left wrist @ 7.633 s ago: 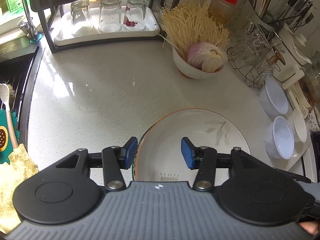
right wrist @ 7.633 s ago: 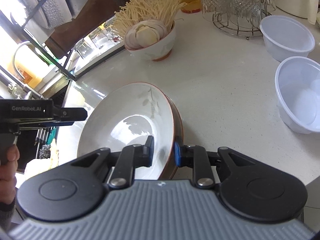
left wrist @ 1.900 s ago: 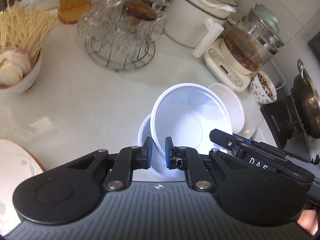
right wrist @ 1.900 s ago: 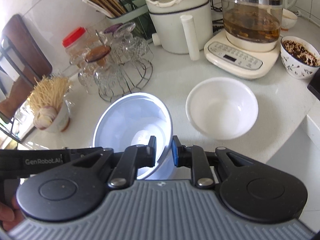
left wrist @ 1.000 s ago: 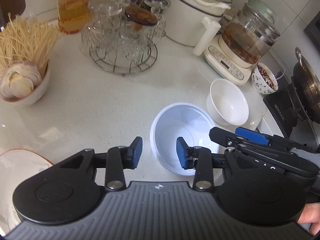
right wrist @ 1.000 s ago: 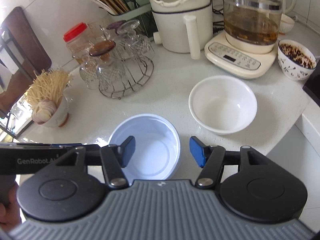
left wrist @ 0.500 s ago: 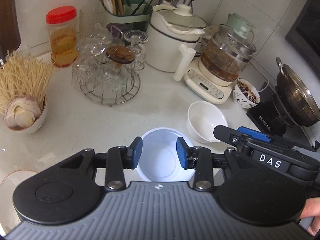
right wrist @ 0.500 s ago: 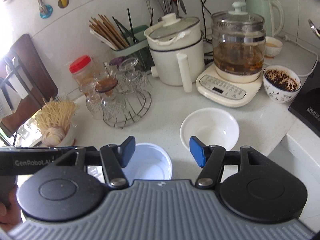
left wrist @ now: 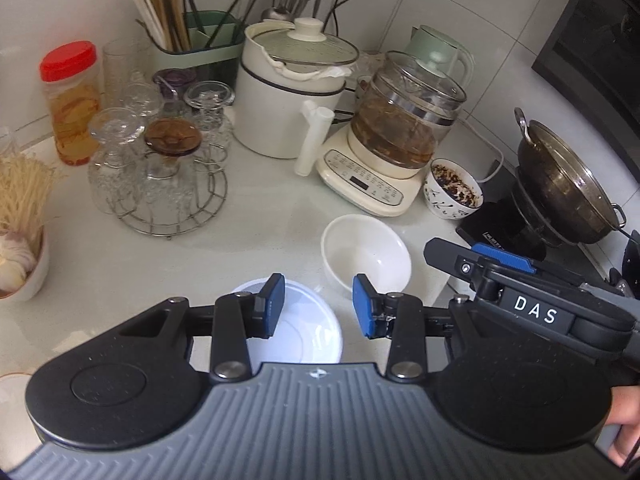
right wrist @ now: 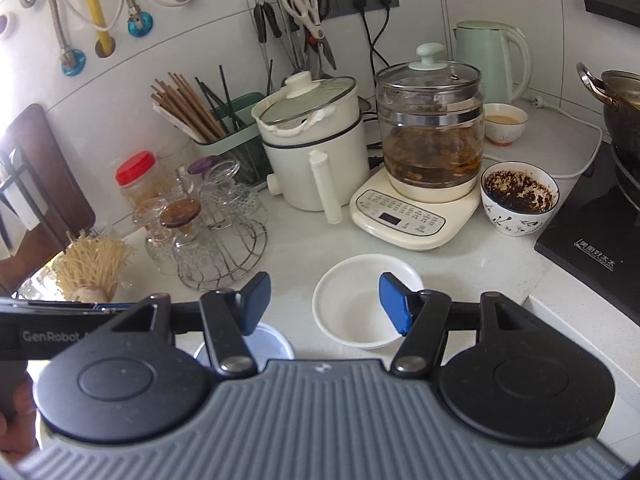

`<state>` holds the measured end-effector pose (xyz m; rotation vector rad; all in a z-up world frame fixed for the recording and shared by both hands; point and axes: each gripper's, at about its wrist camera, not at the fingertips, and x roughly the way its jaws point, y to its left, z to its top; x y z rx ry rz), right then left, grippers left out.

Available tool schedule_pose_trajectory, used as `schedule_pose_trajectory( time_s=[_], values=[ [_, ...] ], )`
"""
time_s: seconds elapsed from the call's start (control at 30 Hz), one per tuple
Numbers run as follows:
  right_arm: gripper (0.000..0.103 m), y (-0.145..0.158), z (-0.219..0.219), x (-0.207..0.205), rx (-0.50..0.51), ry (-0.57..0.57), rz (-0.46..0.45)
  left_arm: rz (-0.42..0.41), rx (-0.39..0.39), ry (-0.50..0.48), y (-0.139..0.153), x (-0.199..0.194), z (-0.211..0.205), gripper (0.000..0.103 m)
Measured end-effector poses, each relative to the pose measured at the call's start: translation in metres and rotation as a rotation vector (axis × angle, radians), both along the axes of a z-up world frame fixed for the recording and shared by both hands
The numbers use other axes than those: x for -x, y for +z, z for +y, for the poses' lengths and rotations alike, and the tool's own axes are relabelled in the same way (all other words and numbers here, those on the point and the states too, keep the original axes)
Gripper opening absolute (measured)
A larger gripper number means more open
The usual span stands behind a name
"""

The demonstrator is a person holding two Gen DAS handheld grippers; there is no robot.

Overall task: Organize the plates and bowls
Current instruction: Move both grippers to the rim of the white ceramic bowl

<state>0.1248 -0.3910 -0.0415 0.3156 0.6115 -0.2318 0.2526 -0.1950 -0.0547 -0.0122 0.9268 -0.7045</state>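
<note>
The stacked white plastic bowls (left wrist: 308, 330) stand on the white counter, just below my open, empty left gripper (left wrist: 318, 306); they also show in the right wrist view (right wrist: 270, 344). A white ceramic bowl (left wrist: 366, 258) stands to their right, seen too in the right wrist view (right wrist: 352, 304) between the fingers of my open, empty right gripper (right wrist: 324, 304), which hangs above it. The rim of the stacked plates (left wrist: 10, 390) shows at the far left edge.
A wire rack of upturned glasses (left wrist: 160, 168), a white cooker (left wrist: 288, 92), a glass kettle on its base (left wrist: 400, 136), a patterned bowl of dark food (left wrist: 454, 188), a noodle bowl (left wrist: 20, 248) and a pot on a stove (left wrist: 560, 184) ring the counter.
Both grippers let go of the plastic bowls, opened, then lifted up and back, so the counter looks farther away. The plastic bowls stay stacked on the counter.
</note>
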Motion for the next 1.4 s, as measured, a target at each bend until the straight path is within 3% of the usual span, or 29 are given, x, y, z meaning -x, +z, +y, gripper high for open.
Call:
schedule_pose_trajectory(
  time_s=[0.43, 0.73, 1.03, 1.4],
  values=[
    [0.062, -0.032, -0.069, -0.005, -0.030, -0.122, 0.061, 0.092, -0.020, -0.010, -0.038, -0.032, -0.063, 0.051],
    [0.062, -0.067, -0.109, -0.021, -0.137, -0.191, 0.148, 0.113, -0.054, 0.027, -0.067, -0.054, -0.091, 0.055],
    [0.061, -0.099, -0.110, -0.050, -0.279, -0.107, 0.212, 0.178, -0.085, 0.070, -0.094, -0.076, -0.101, 0.055],
    [0.056, -0.119, -0.120, -0.072, -0.337, -0.081, 0.254, 0.223, -0.117, 0.076, -0.106, -0.096, -0.122, 0.054]
  ],
)
